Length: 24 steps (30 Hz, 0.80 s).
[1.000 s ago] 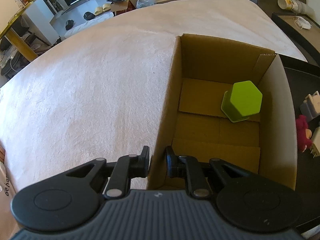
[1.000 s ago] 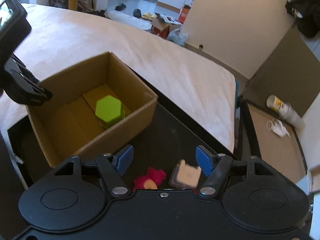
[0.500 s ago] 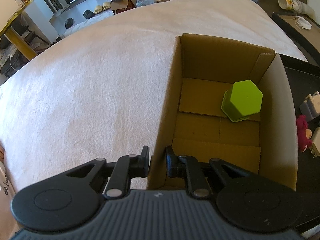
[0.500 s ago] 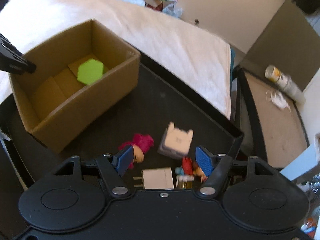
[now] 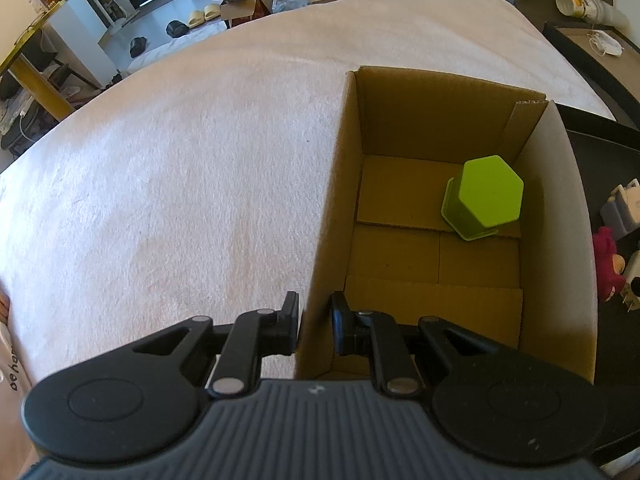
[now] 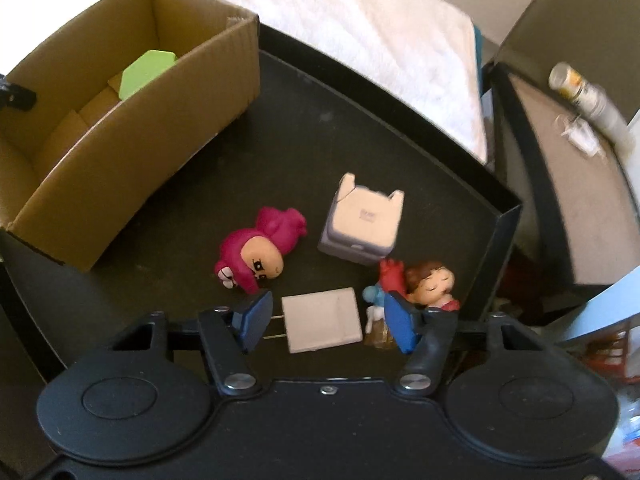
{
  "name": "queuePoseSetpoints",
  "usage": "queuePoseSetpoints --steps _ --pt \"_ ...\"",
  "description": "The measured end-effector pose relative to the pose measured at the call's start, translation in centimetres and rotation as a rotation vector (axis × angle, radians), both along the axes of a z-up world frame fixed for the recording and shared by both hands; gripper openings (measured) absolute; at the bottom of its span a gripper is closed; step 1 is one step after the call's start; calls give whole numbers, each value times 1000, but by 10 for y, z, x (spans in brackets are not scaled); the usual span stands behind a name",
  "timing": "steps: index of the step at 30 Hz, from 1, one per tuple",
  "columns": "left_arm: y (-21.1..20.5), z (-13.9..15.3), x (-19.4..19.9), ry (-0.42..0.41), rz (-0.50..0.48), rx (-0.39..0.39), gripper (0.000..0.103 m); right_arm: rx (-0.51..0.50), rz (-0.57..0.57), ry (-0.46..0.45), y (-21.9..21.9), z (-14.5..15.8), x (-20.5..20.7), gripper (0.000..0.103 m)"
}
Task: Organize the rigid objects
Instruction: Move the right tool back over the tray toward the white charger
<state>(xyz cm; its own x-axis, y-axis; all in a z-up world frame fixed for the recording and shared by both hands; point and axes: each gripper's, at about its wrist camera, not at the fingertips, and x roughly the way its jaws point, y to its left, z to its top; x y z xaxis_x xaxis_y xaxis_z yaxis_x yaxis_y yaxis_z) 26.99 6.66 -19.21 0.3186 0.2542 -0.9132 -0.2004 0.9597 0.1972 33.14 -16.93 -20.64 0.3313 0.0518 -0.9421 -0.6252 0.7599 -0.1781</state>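
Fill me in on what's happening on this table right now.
A person is sorting small rigid items into a cardboard box. The left gripper is clamped on the box's near wall, steadying it. One green hexagonal block already sits inside. The right gripper is open and hovers low over a white plug adapter on the black tray, its fingers on either side of it. A pink figurine, a white cube-shaped charger and a brown-haired doll lie on the tray too.

A white blanket (image 5: pixel 180 160) covers the bed. Past it, 2 yellow slippers (image 5: pixel 202 16) and dark shoes (image 5: pixel 176 29) lie on the floor by an open carton (image 5: pixel 244 4). A cup (image 5: pixel 580 4) and mask (image 5: pixel 606 45) lie on a side table (image 5: pixel 576 36).
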Motion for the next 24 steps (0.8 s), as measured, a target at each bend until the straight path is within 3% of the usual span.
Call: queuePoseSetpoints --steps 10,13,24 --pt "3 0 1 2 7 -10 16 -8 -17 36 -2 -8 17 58" --pt "4 -1 1 1 4 -11 16 5 -25 54 -2 -4 16 50" --pt "4 -2 0 0 1 -10 16 -1 10 126 1 -17 9 54"
